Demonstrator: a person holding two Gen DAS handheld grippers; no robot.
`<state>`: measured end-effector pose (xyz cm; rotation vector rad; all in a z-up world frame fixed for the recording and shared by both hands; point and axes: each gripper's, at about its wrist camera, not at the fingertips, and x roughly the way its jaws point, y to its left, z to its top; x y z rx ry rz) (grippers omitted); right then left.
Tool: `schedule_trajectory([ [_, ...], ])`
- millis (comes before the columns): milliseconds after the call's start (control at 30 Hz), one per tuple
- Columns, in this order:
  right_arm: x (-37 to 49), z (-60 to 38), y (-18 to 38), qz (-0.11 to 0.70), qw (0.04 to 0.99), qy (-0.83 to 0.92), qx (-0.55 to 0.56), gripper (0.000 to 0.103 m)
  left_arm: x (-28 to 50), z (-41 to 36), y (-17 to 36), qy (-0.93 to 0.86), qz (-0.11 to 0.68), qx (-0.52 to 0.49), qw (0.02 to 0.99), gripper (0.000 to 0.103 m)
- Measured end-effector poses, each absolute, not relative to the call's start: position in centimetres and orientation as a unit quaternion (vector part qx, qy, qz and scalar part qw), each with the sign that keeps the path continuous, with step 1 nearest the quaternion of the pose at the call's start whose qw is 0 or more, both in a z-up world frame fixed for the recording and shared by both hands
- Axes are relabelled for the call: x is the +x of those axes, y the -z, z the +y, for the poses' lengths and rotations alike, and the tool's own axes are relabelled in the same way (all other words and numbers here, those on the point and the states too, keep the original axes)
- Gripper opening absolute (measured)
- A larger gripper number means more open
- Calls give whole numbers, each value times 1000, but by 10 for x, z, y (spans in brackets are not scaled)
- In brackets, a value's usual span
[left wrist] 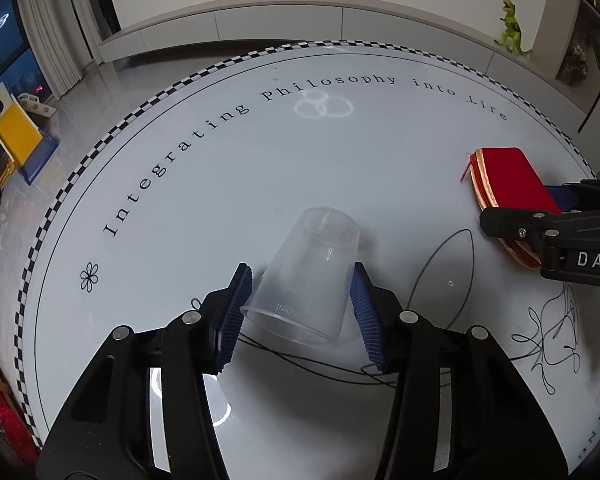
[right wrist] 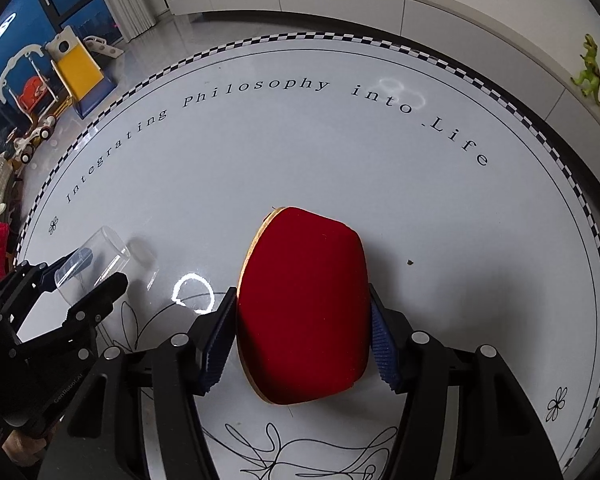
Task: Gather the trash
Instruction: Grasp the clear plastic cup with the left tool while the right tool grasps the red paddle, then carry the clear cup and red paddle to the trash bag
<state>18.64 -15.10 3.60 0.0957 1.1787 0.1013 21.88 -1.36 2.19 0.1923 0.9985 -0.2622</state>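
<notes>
Cup (left wrist: pixel 306 276), clear plastic with measuring marks, tipped mouth toward me: clamped between the blue pads of my left claw (left wrist: pixel 300 312), low over the round white table (left wrist: pixel 220 184). Paddle (right wrist: pixel 304 304), red-faced with pale wooden edge: pinched across its width in my right claw (right wrist: pixel 302 336), just above the tabletop. Green toy dinosaur (left wrist: pixel 510 28) stands on the ledge beyond.

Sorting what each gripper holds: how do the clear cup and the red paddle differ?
The clear cup is see-through plastic; the red paddle is opaque, with a tan edge. The cup is a tapered hollow shape, upside down and tilted; the paddle is a flat oval. Both sit between blue gripper pads over the white table.
</notes>
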Motion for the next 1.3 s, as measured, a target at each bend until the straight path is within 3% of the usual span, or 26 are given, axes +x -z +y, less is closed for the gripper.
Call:
schedule_trajectory([
  [800,56,-152,-89,540,836,-84,56,62,84,-4,-64,122,452,82,880,50],
  [1300,-54,-94,-103,524,836,-158,34,62,-39,42,-71,75,433,63,896,50],
])
